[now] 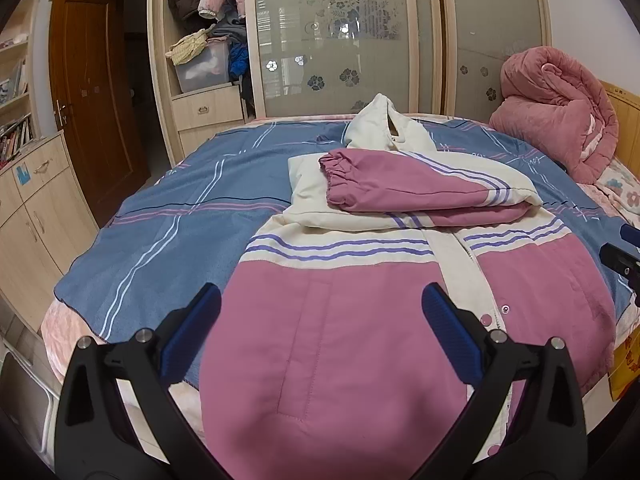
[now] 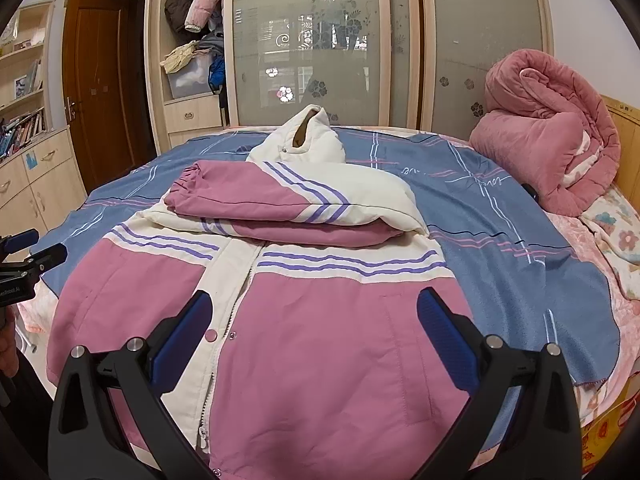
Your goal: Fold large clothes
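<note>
Currently both left tongs [image 1: 322,304] and right tongs [image 2: 314,312] are gaping wide, empty, hovering over the pink-and-cream padded jacket [image 2: 320,344].

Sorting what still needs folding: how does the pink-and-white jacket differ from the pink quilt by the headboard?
The jacket lies spread flat, front up, sleeves folded across its chest; the quilt is rolled into a tall bundle. The jacket is pink and white with purple stripes; the quilt is mostly plain pink. The jacket lies on the blue blanket; the quilt sits off it by the headboard. Both rest on the bed, ungripped.
</note>
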A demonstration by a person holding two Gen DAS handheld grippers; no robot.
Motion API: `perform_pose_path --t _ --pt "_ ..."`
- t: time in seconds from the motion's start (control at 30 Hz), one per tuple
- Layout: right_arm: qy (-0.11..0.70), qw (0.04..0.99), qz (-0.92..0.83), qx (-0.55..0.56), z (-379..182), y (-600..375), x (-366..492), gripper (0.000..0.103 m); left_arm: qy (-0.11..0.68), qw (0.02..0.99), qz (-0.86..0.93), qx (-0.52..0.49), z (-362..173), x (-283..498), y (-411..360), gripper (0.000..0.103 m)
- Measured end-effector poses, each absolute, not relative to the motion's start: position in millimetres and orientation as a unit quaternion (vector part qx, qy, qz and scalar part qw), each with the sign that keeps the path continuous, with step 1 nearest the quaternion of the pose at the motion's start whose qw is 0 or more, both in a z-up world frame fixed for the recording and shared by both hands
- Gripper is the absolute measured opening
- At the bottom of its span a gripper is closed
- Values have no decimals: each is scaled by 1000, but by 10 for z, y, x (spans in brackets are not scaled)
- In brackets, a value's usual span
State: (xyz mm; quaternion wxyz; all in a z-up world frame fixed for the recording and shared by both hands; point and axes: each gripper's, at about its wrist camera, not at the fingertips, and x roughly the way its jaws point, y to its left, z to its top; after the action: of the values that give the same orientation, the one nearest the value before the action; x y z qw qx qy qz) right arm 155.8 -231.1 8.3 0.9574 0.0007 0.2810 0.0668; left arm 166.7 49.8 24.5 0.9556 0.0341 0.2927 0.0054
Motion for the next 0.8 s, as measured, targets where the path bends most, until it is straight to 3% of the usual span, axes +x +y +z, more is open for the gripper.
perform_pose_path --t 0.8 --pt "275 959 65 18 129 -2368 1557 102 297 954 -5 33 292 1726 432 101"
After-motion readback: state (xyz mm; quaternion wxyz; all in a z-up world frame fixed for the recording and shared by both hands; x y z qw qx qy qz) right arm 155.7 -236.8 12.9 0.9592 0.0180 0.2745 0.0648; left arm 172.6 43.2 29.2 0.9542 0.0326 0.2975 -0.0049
